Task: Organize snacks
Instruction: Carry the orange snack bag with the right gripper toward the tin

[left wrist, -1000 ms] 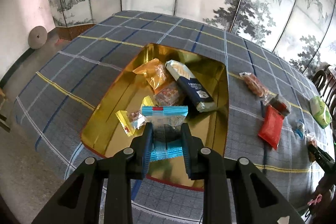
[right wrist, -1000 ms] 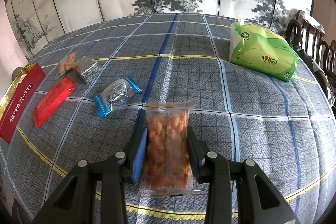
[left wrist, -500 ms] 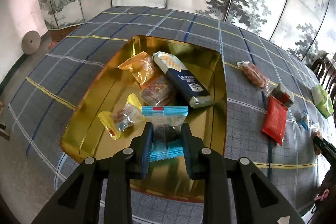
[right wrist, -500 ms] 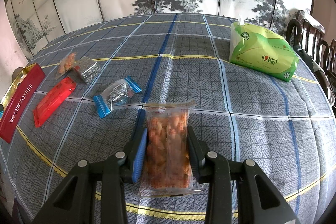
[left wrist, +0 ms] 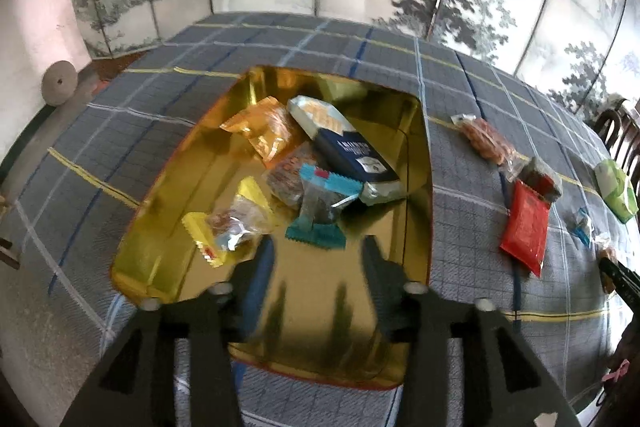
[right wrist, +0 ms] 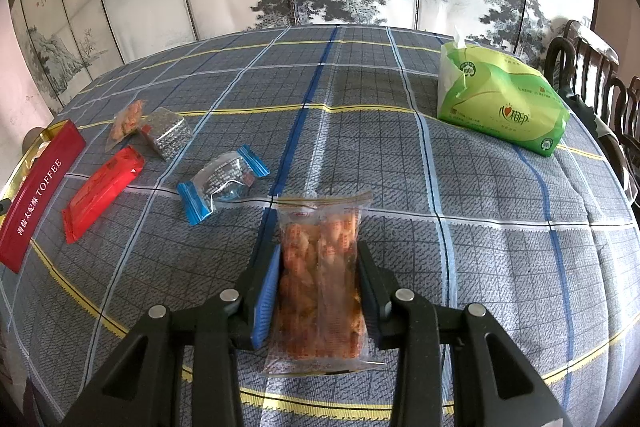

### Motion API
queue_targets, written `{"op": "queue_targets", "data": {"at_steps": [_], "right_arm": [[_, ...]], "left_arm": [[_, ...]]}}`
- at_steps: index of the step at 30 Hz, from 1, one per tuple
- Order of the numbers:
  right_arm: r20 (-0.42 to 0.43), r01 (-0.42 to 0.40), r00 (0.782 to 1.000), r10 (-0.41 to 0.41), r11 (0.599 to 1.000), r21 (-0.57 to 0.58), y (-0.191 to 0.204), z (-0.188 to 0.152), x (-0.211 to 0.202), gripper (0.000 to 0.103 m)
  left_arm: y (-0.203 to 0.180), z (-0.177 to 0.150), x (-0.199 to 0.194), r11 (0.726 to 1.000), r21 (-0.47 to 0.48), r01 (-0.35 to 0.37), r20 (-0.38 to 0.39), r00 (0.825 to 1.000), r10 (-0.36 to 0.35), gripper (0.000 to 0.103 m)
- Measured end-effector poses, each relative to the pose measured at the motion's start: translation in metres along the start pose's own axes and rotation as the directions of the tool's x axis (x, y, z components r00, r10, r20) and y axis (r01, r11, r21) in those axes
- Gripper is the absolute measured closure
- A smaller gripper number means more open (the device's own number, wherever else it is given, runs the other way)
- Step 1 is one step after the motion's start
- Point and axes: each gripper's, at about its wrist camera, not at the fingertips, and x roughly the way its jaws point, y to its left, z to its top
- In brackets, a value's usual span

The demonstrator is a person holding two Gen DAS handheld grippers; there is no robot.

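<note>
Table under grey-blue plaid cloth [right wrist: 400, 155]: carries everything listed

Gold rectangular metal tin [left wrist: 416, 131], near the table's left edge: holds an orange crinkled packet [left wrist: 262, 129], a navy-and-white biscuit pack [left wrist: 352, 153], a yellow-ended sweet [left wrist: 224, 227] and a blue-ended clear wrapper [left wrist: 320, 211] lying loose among them

Green soft tissue pack [right wrist: 500, 107], toward the far right edge: not a snack

Red flat pouch [right wrist: 102, 187], clear bag of orange pieces [right wrist: 128, 119], silver-flecked sachet [right wrist: 170, 135] and blue-ended clear candy [right wrist: 224, 183]: on the cloth beside the tin, unsorted

Left gripper [left wrist: 318, 253]: jaws spread wide, empty, above the tin's near end; deposit step judged complete

Right gripper [right wrist: 318, 267]: jaws clamped on a clear packet of orange-red snacks [right wrist: 320, 267], low over the near edge; judged next to need carrying leftward over the tin's rim, then releasing
</note>
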Motion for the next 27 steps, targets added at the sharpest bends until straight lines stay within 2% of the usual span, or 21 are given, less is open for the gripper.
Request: {"op": "queue_targets", "data": {"at_steps": [1,5,7,15,27], "right_arm": [[0.000,0.000,1.000,0.000,1.000,0.000,0.000,0.000,0.000,0.066],[-0.001,0.005,1.000,-0.005,1.000,-0.005,0.001,0.000,0.000,0.066],[0.000,0.004,1.000,-0.004,1.000,-0.004,0.001,0.000,0.000,0.066],[0.007,-0.014,1.000,0.014,0.999,0.033,-0.003,-0.004,-0.003,0.067],[-0.008,-0.051,0.999,0.052,0.998,0.044,0.008,-0.019,-0.017,0.067]], "left_arm": [[0.001,-0.001,-0.005,1.000,-0.004,-0.012,0.021,1.000,0.012,0.041],[0.001,-0.008,-0.030,1.000,0.007,-0.020,0.083,0.996,0.019,0.032],[0.002,-0.011,-0.039,0.999,0.019,-0.028,0.098,0.995,0.026,0.023],[0.006,-0.031,-0.058,0.997,0.011,-0.071,0.123,0.990,0.069,0.023],[0.015,-0.036,-0.062,0.994,-0.024,-0.103,0.114,0.988,0.105,0.023]]}}
